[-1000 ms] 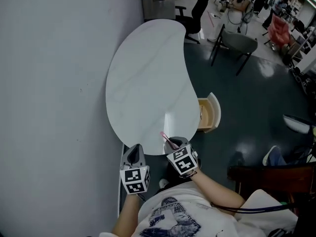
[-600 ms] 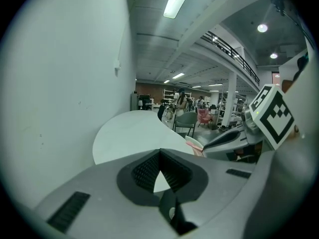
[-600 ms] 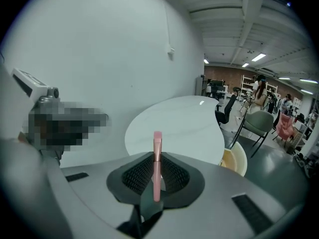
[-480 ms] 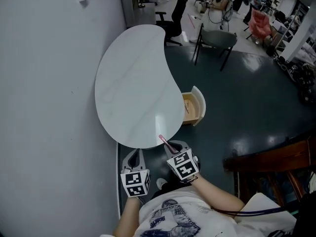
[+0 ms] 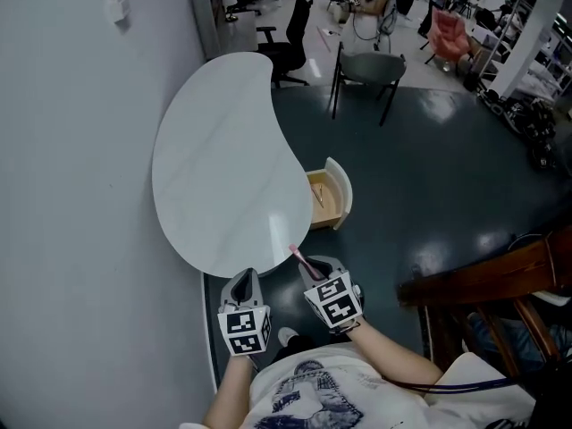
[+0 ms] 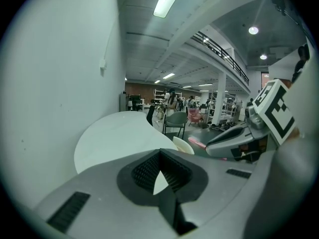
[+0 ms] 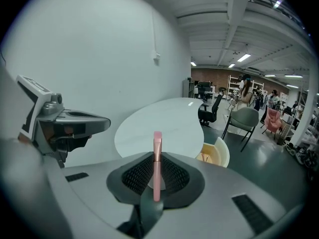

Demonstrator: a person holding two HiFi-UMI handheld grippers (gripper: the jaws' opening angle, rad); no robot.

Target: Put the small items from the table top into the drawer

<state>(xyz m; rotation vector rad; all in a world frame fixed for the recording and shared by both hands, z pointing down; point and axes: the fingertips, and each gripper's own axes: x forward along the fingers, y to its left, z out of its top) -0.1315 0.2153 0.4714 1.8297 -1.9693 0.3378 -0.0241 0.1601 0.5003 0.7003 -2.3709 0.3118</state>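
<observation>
My right gripper (image 7: 156, 176) pinches a slim pink stick (image 7: 157, 142); my left gripper (image 6: 160, 171) is closed, empty; the drawer (image 5: 338, 186) is open.

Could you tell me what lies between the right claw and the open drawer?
In the head view, only the table top's bare edge and dark floor.

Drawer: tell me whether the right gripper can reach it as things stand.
Likely yes, after stepping closer. The open drawer juts from the right of the table, ahead of the right gripper, shut on a pink stick; only floor lies between.
</observation>
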